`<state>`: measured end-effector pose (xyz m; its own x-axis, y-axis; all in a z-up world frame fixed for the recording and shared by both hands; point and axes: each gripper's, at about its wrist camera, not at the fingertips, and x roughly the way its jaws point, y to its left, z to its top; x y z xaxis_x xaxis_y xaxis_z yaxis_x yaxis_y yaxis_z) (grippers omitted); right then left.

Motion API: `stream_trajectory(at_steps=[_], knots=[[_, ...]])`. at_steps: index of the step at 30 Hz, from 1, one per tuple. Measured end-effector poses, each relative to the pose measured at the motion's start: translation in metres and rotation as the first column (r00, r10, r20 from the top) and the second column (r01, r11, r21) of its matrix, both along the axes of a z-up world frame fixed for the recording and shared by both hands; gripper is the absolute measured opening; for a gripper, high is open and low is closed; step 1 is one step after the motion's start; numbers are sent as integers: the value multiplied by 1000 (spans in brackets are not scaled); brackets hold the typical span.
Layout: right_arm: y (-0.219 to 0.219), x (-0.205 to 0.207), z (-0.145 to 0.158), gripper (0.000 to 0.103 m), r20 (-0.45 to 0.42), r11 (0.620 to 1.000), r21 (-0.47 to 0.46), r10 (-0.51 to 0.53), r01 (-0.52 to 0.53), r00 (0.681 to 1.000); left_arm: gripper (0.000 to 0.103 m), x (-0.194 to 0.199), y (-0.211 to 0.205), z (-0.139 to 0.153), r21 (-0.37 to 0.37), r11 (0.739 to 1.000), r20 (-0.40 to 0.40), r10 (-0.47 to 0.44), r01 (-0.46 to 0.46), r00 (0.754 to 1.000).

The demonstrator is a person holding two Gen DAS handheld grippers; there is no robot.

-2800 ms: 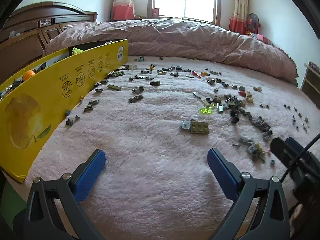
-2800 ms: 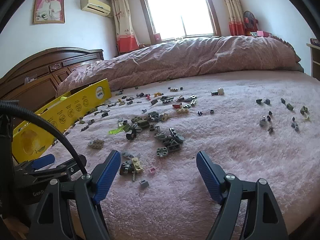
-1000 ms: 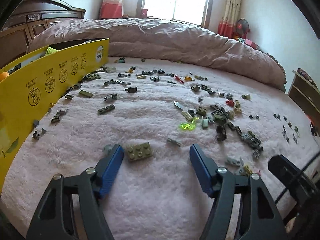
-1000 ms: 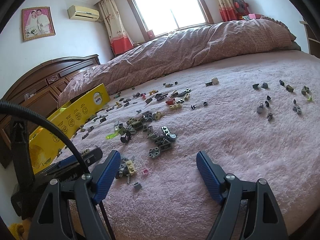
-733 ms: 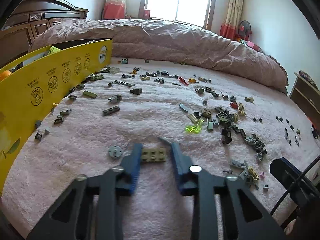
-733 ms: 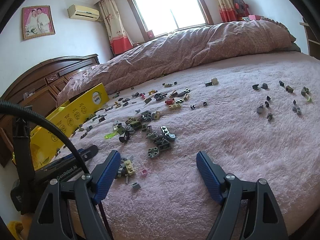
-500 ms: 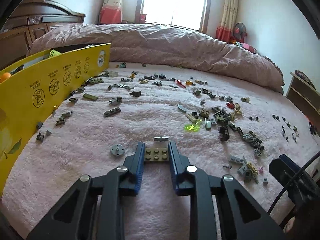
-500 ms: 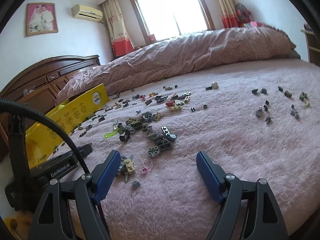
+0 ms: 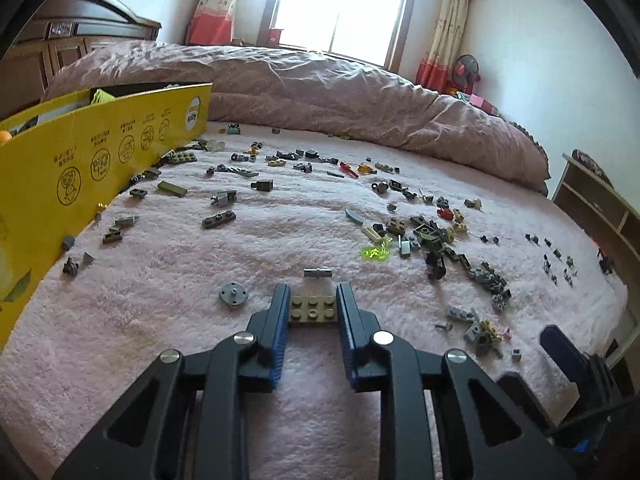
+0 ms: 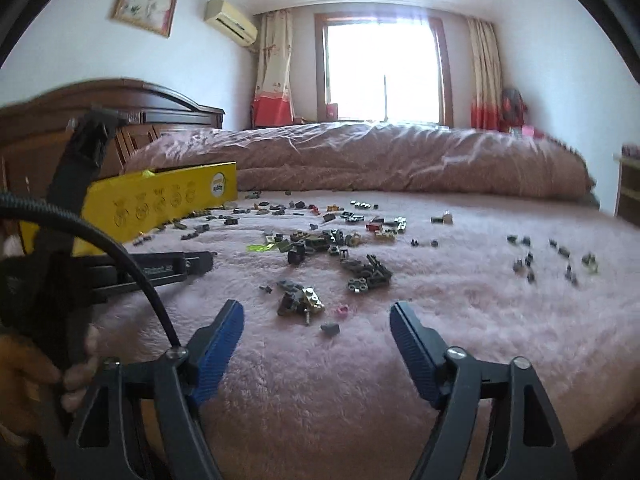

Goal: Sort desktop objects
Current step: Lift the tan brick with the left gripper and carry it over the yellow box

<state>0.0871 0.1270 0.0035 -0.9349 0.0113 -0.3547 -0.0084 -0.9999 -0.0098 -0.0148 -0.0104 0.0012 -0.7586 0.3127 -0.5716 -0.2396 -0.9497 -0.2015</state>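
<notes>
Gripping an olive studded plate [image 9: 313, 307] between both pads, left tongs [image 9: 312, 312] sit low on the pink bed blanket [image 9: 160, 320], grey round piece [image 9: 233, 294] just left. Right tongs [image 10: 316, 330] released, spread wide, grasping nothing.

Olive studded brick [image 9: 313, 307], blue-padded left claw [image 9: 313, 304], yellow box [image 9: 100, 160], pink blanket [image 9: 280, 232].

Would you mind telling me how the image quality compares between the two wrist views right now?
Left wrist view: sharp, the olive plate crisp between the left gripper fingers; window blown out. Right wrist view: motion-blurred, softening the brick pile; window glare washes the centre.
</notes>
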Motion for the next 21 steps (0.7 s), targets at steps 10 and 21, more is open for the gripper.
stream_trajectory(at_steps=[10,21], knots=[[9,-10,-9,10,56,998,16,-64,63,996,24,2,3,2,-19,1000,-9,8,-8,1000],[6,3,13,10,-6,999,0,-32,32,999,24,20,-13,32,8,999,-54,48,-48,997]])
